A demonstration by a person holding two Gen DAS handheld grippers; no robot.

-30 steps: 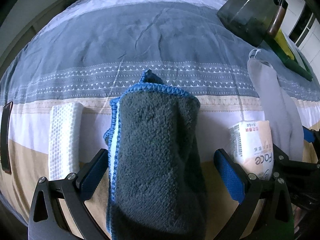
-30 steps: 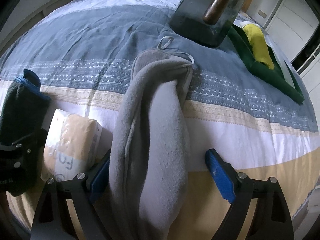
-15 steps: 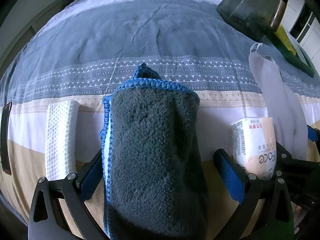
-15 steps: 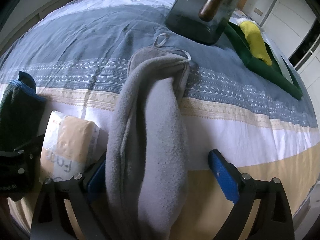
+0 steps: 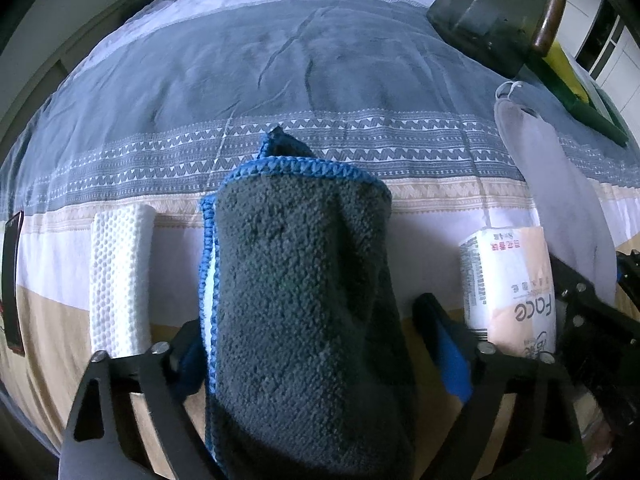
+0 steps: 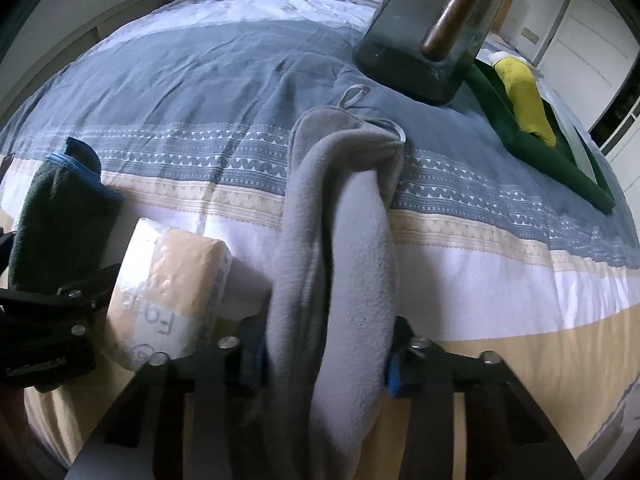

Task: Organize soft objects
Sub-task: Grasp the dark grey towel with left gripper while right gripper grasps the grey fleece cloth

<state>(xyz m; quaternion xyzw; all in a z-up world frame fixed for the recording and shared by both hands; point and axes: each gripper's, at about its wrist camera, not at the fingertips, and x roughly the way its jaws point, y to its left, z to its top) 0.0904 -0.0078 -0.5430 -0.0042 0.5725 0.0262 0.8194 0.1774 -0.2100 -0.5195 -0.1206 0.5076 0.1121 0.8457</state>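
Note:
A dark grey fleece towel (image 5: 304, 300) with blue trim lies rolled on the striped bedspread (image 5: 320, 80). My left gripper (image 5: 316, 354) straddles its near end with the jaws closing. The left pad touches the towel's edge, while the right finger (image 5: 444, 352) still stands a little apart. A light grey towel (image 6: 340, 240) with a hanging loop lies lengthwise in the right wrist view. My right gripper (image 6: 324, 362) is closing on it, and both blue pads press into its sides. The dark towel (image 6: 60, 216) shows at the left of that view.
A pack of tissues (image 5: 512, 280) lies between the two towels. A white dotted cloth roll (image 5: 120, 276) sits left of the dark towel. A dark translucent container (image 6: 432, 28) with a brown handle stands at the back right, beside a green tray (image 6: 560, 160) holding a yellow cloth (image 6: 524, 92).
The right gripper's jaws have come together onto the light grey towel. The left gripper's jaws have narrowed toward the dark towel, and that view has edged closer to it.

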